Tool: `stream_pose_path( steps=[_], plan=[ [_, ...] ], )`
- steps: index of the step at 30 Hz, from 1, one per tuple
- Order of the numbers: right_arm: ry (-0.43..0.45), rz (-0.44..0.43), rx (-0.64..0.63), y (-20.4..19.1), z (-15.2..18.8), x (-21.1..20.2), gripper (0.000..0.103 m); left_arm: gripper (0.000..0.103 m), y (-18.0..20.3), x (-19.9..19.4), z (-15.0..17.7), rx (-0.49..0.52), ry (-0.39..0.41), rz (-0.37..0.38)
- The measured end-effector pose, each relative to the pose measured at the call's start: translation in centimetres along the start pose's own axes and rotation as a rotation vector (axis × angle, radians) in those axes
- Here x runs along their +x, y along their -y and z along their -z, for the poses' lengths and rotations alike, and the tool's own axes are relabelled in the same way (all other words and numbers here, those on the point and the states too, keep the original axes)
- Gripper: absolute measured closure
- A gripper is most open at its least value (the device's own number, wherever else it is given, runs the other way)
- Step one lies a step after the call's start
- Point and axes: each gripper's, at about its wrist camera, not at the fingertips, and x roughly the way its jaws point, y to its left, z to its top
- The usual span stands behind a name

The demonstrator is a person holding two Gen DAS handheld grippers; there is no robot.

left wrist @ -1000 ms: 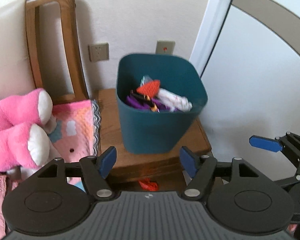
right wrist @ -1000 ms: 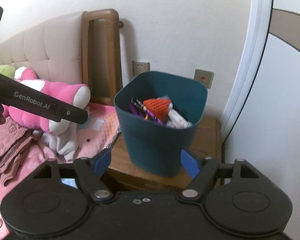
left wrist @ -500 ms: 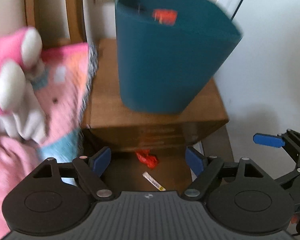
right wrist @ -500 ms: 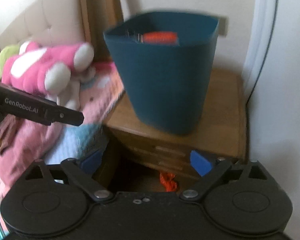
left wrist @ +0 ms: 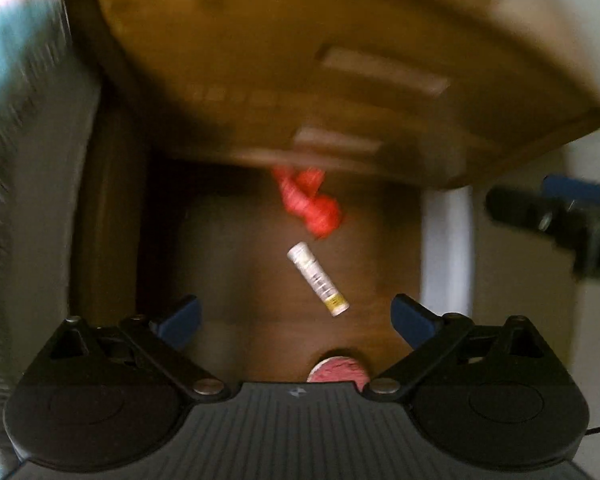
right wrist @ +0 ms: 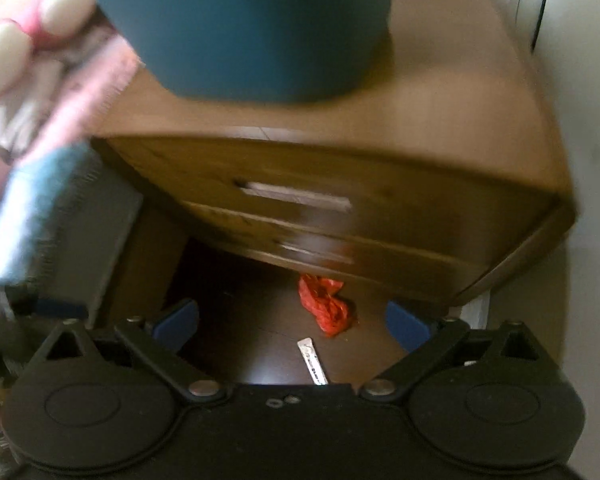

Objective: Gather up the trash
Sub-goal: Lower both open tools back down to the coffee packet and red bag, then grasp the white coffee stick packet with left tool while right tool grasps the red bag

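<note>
I am looking down past my left tongs (left wrist: 295, 322), whose blue tips are standing wide apart with nothing between them. Ahead of them, on the dark wooden floor (left wrist: 236, 264), a white sachet (left wrist: 318, 279) is lying slanted, slightly toward the right tip. Just beyond it a crumpled red wrapper (left wrist: 310, 205) is sitting at the foot of the wooden nightstand (left wrist: 300, 60), partly tucked under its front edge. The two pieces are close together, but I cannot tell whether they are touching. A pink round object is peeking out right at the base of the left tongs; I cannot tell what it is.

My right tongs (right wrist: 292, 326) are also spread open and empty. Between their tips I am seeing the same red wrapper (right wrist: 326, 306) and, nearer me, the sachet (right wrist: 312, 362), partly hidden by the tongs' body. Farther ahead, the teal trash bin (right wrist: 252, 28) is standing on the nightstand's worktop (right wrist: 460, 100). Off to the left, a pink blanket (right wrist: 84, 92) is hanging over the bed edge beside a pink plush toy (right wrist: 24, 28). Both views are blurred.
</note>
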Motion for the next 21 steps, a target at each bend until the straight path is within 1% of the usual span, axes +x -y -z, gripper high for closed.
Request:
stream_pose_path(
  steps=[4,7,10,12,16,18,21],
  plan=[
    [-0.031,0.007,-0.003,1.6,1.6,6.9,0.006,0.002,-0.3,8.5,1.3,-0.049,-0.069,-0.040],
    [-0.032,0.016,-0.023,2.8,3.1,11.7,0.007,0.002,-0.4,13.8,1.9,-0.076,-0.096,-0.058],
    [-0.041,-0.008,-0.044,3.9,4.5,16.1,0.009,0.002,-0.2,18.9,2.0,-0.106,-0.121,-0.064],
    [-0.068,-0.018,-0.056,4.4,5.2,19.0,0.011,0.002,0.1,21.8,2.1,-0.120,-0.125,-0.082],
    [-0.128,-0.027,-0.103,5.0,6.5,24.3,0.013,0.002,0.6,26.8,1.9,-0.165,-0.144,-0.051],
    [-0.149,-0.032,-0.133,4.9,7.1,26.4,0.013,0.002,0.8,29.6,2.2,-0.205,-0.175,-0.018],
    [-0.185,-0.037,-0.174,4.8,7.8,29.5,0.016,0.002,1.1,33.0,2.8,-0.247,-0.199,-0.003]
  ],
)
